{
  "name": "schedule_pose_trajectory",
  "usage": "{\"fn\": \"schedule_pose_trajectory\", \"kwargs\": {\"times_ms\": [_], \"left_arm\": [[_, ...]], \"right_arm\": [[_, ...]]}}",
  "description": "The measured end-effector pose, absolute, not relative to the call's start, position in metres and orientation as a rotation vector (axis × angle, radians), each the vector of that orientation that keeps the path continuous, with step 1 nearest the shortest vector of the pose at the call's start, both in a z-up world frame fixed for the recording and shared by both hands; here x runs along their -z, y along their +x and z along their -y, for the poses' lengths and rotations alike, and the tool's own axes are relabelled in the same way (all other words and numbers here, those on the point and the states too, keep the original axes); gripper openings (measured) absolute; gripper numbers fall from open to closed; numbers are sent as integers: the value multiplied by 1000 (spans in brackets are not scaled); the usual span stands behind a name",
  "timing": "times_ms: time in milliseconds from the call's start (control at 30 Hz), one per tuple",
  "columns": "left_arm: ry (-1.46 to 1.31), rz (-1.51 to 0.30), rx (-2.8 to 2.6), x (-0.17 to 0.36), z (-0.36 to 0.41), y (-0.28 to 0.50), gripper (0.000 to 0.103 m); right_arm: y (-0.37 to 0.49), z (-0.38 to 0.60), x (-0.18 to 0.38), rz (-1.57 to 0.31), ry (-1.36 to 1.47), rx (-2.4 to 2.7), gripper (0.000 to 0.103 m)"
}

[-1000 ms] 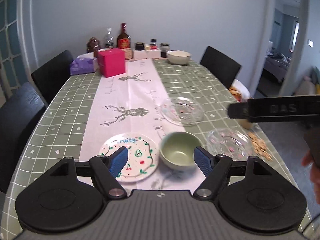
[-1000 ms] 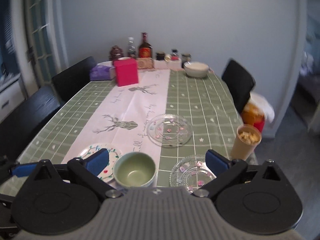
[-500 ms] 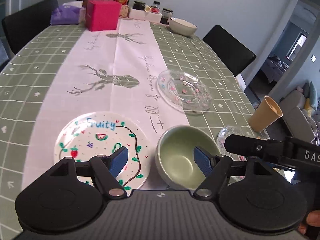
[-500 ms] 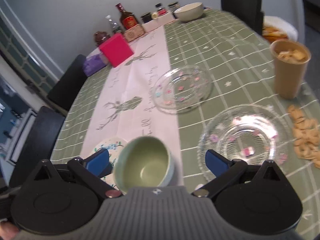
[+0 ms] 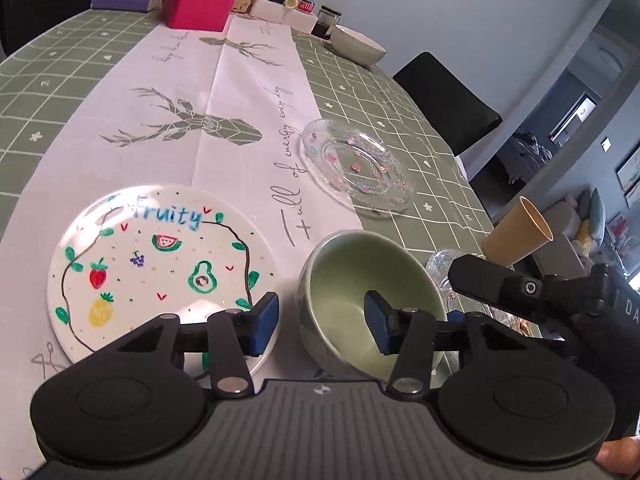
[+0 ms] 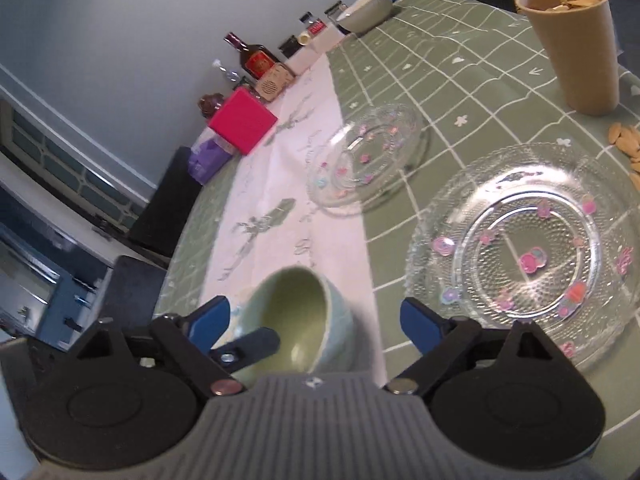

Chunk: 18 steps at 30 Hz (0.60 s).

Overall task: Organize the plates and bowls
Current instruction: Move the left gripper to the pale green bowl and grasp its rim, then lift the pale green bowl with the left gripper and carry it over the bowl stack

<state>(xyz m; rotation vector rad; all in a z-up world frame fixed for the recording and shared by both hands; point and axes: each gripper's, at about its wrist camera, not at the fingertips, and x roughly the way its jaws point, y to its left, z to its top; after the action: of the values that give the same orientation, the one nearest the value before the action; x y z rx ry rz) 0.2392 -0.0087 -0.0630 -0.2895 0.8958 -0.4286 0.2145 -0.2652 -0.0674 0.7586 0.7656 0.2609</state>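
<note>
A green bowl (image 5: 360, 276) stands near the table's front edge; it also shows in the right wrist view (image 6: 296, 312). My left gripper (image 5: 320, 320) is open, its jaws straddling the bowl's near-left wall, one pad inside. A white "Fruity" plate (image 5: 156, 264) lies left of the bowl. One glass plate (image 5: 356, 164) lies beyond it and shows in the right wrist view (image 6: 368, 160). A second glass plate (image 6: 528, 248) lies right of the bowl. My right gripper (image 6: 316, 324) is open and empty, low between the bowl and that plate.
A tan paper cup (image 6: 572, 36) with snacks stands at the right edge, loose nuts (image 6: 624, 144) beside it. At the far end are a cream bowl (image 5: 356, 46), a pink box (image 5: 200, 0), bottles and jars. Black chairs surround the table.
Both grippers have dropped and moved forward toward the table. My left gripper now straddles the green bowl's wall. My right gripper has come down next to the near glass plate.
</note>
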Motion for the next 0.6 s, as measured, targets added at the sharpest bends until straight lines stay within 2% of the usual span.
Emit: {"fn": "schedule_pose_trajectory", "kwargs": {"times_ms": [67,100,133,200,333,600], "left_arm": [[-280,-887,430,61,9,238,52],[-276,-884,428,60,10,238,51],[-272,-884,423,60,11,238,50],[-266,-884,413,61,12,239,36],[-267,-882,362,63,10,241,25],[-215,-856,356,61,12,240,24]], "right_arm": [[212,261,63,-758,726,-263,84],[211,260,63,-749,720,-257,77],[211,259,64,-748,725,-250,65],[211,258,70,-772,740,-236,48],[212,253,82,-802,751,-207,47],[218,238,96,-819,721,-195,44]]}}
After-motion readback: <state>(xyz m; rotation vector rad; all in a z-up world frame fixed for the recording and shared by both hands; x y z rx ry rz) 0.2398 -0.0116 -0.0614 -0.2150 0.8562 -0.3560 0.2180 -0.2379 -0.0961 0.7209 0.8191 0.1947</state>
